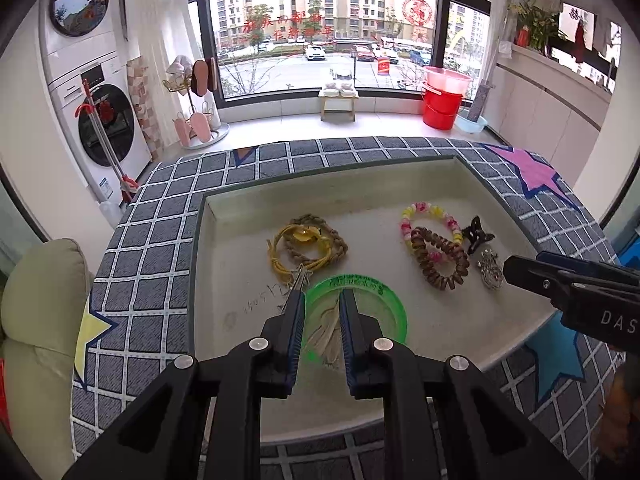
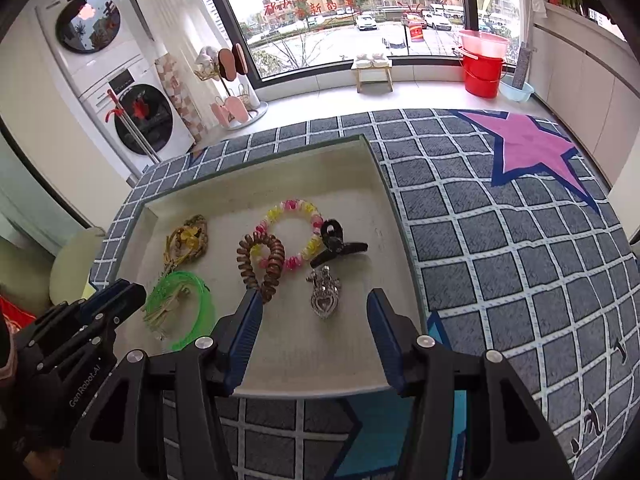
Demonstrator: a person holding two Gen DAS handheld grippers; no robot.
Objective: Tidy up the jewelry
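Jewelry is laid out in a shallow cream tray (image 2: 384,184) set on a worktop covered w/ a checked cloth (image 2: 500,248). The left tongs (image 1: 322,294) are seen part-open w/ nothing gripped, hovering over a green ring-shaped lid or dish (image 1: 394,308) w/ pale strands inside; a yellow cord and braided bracelet bundle (image 1: 306,246) lies just beyond the tips. The right tongs (image 2: 316,306) are held wide open and empty, approx. above a silver heart brooch (image 2: 325,294). Near it a brown spiral hair tie (image 2: 264,266) is overlapped w/ a pink-yellow bead bracelet (image 2: 296,230), and a black claw clip (image 2: 336,242) touches the beads. Risks, as judged: if the spiral tie is lifted, the bead bracelet could be dragged along, since the two are interlinked. The brooch is flat and small, so it may be missed or pushed aside. The loose cord could be snagged by the left tips.
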